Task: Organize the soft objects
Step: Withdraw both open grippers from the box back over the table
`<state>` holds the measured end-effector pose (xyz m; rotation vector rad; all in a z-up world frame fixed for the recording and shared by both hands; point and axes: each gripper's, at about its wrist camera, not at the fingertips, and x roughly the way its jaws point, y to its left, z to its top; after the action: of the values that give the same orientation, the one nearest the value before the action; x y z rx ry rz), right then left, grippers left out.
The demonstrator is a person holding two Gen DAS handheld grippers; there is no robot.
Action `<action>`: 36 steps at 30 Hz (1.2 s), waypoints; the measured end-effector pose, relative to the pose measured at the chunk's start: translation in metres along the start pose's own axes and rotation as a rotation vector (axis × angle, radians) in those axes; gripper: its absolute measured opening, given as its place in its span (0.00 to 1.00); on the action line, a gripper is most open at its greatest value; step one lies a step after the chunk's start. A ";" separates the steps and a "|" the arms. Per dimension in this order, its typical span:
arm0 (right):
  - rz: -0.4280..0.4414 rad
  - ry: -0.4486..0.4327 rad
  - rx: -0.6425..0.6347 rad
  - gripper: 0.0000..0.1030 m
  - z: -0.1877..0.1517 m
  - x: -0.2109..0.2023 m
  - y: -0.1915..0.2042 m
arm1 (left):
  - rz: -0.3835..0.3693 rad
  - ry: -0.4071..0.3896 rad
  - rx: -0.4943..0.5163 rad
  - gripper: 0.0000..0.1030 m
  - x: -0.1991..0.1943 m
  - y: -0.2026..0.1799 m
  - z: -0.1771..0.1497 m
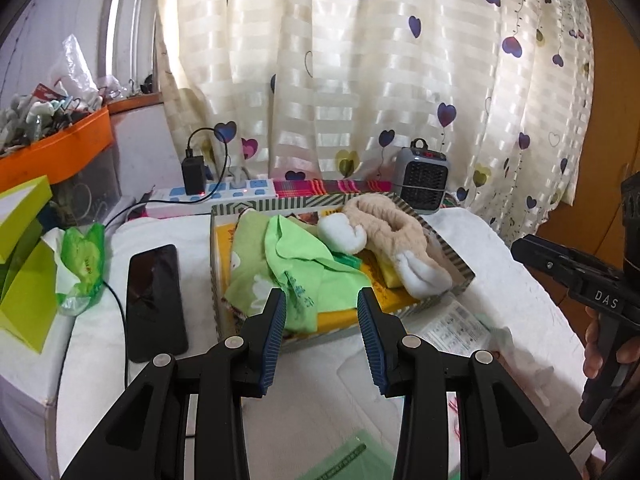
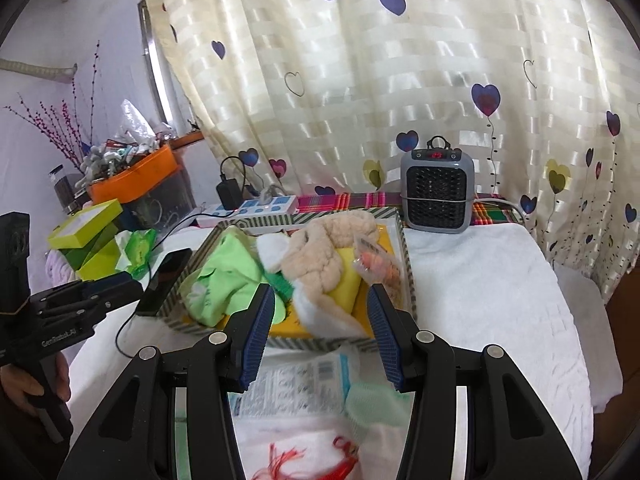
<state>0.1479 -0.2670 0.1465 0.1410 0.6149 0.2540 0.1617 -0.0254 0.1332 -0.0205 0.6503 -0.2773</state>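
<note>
The scarf (image 1: 394,236) looks fluffy and soft. The green cloth (image 1: 298,264) is thin and smooth. The box (image 1: 456,258) looks like striped cardboard. The phone (image 1: 154,300) is shiny black. The surface (image 2: 480,280) wears rough white towel cloth.

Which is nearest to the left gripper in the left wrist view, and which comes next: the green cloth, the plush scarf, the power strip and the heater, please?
From the left gripper:
1. Green cloth, right at the fingertips, in the box's near part.
2. Plush scarf, farther back, on the box's right.
3. Power strip and heater, both behind the box by the curtain, left and right; too close to call.
</note>
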 end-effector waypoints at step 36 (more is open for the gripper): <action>-0.018 0.041 0.010 0.48 -0.079 -0.063 -0.009 | -0.064 0.155 -0.056 0.35 -0.022 0.011 -0.093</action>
<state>0.0538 -0.2888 0.1159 0.1405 0.6575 0.2370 0.0918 -0.0028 0.0707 -0.0748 0.8121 -0.3247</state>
